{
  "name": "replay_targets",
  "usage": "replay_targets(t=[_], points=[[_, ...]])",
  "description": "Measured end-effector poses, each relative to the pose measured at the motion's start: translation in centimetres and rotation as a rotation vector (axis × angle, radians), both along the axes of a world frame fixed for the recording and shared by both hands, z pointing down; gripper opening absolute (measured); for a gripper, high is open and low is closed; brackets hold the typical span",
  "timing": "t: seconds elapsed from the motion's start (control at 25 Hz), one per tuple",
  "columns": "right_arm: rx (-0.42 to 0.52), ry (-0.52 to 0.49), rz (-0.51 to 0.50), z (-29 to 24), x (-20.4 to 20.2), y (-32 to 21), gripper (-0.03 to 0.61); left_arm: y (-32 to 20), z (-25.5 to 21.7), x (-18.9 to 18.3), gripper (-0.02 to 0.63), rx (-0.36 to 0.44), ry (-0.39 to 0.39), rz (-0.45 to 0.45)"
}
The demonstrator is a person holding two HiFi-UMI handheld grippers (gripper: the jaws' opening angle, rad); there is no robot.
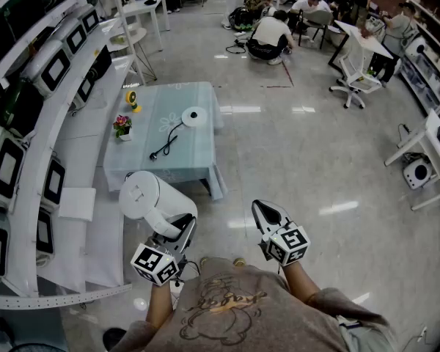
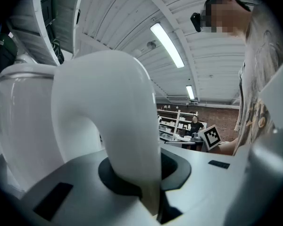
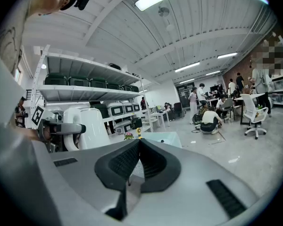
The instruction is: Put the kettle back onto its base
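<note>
A white kettle hangs in the air in front of the pale blue table, held by its handle. My left gripper is shut on that handle, and the kettle body fills the left of the left gripper view. The round white base lies on the table's far part, its black cord trailing toward me. My right gripper floats to the right of the kettle, jaws shut with nothing between them. In the right gripper view the kettle shows at left, beyond the jaws.
A small potted flower and a yellow gadget stand on the table's left side. White shelving with monitors runs along the left. Several people sit and work at desks in the far part of the room. White office chair at right.
</note>
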State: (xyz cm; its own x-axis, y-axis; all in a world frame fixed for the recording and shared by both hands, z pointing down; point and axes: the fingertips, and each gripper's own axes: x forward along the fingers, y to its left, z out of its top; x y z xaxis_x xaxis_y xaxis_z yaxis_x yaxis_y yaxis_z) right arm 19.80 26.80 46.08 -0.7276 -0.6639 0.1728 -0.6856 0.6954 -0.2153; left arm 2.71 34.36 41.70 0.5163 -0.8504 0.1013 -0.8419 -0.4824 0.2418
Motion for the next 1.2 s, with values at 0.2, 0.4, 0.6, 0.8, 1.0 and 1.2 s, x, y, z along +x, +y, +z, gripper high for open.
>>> replay_targets(t=[0.2, 0.4, 0.6, 0.8, 1.0, 1.2], points=[[-0.002, 0.000, 0.002, 0.1, -0.4, 0.2, 0.000, -0.1, 0.0, -0.4, 0.061, 0.000, 0.000, -0.004], [-0.001, -0.006, -0.002, -0.1, -1.6, 0.1, -0.001, -0.3, 0.0, -1.2, 0.061, -0.003, 0.000, 0.004], [-0.005, -0.016, 0.010, 0.2, -3.1, 0.2, 0.000, -0.5, 0.6, -2.3, 0.061, -0.010, -0.006, 0.023], [0.002, -0.004, 0.025, 1.2, -4.2, 0.2, 0.000, -1.2, 1.7, -3.9, 0.061, -0.013, -0.027, 0.042], [-0.013, 0.004, 0.050, 1.5, -5.0, -0.1, 0.000, -2.1, 1.3, -5.0, 0.061, -0.022, -0.016, 0.059], [-0.011, 0.004, 0.066, 1.7, -6.1, -2.2, 0.000, -4.5, 1.5, -6.0, 0.061, -0.017, -0.015, 0.074]])
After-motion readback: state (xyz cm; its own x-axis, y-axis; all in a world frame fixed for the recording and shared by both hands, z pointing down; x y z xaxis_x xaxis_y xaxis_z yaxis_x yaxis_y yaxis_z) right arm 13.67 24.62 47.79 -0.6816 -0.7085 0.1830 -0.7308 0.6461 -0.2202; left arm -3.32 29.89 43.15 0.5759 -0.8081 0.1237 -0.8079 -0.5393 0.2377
